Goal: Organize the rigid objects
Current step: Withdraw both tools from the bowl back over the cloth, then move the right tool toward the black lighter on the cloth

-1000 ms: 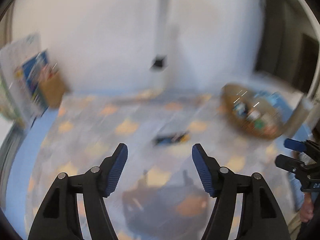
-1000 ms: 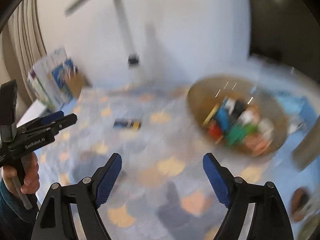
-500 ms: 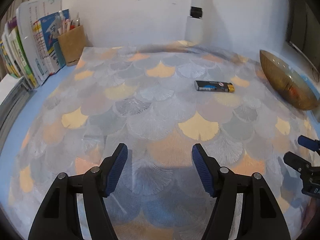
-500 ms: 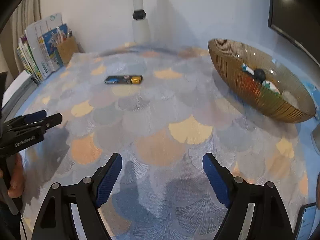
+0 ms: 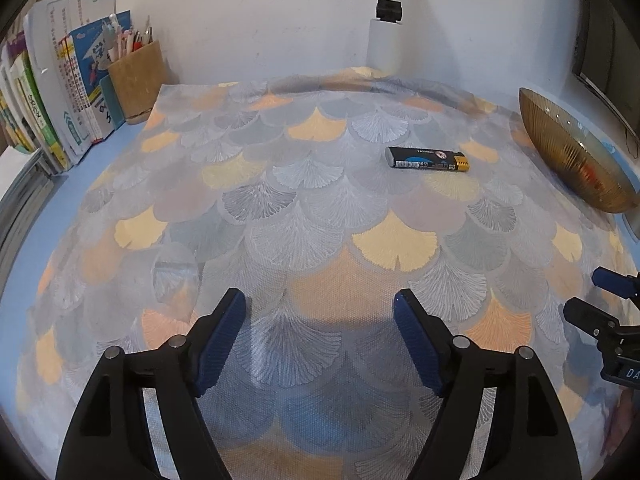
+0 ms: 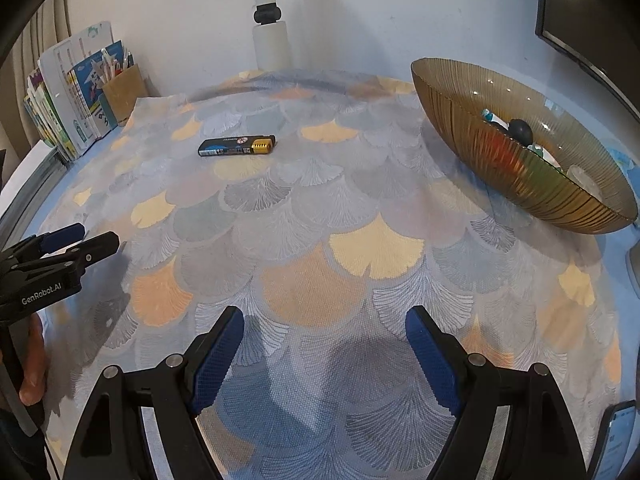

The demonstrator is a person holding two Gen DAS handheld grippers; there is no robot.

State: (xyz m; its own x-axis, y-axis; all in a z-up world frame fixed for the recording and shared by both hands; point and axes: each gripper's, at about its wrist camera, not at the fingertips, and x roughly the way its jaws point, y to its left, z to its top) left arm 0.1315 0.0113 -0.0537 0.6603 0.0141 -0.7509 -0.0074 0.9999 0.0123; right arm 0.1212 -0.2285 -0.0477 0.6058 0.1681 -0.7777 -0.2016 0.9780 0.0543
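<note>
White wall behind, desk covered by a fan-pattern cloth point(image 5: 312, 216), books point(image 5: 52, 92) and a pen cup point(image 5: 136, 80) back left, amber ribbed glass bowl point(image 6: 520, 168) on the right with a few small items already in it. Only loose piece on the cloth is the lighter point(image 6: 237, 146), lying flat, gold cap toward the bowl, well apart from it and from both tools. Left gripper point(image 5: 320, 336) jaws have just been opening, nothing between them; right gripper point(image 6: 324, 356) jaws wide apart, also empty, both hovering over bare cloth near the front edge. Looks like the reach for the lighter hasn't started. Risks as I see them: lighter is thin and flat, so pads coming down steep could skid it across the cloth or bunch the cloth instead of getting under it; pinching across the long axis could make it pivot; a drop from height could clatter on the glass; the two tools sit near each other, so crossing paths could clash
</note>
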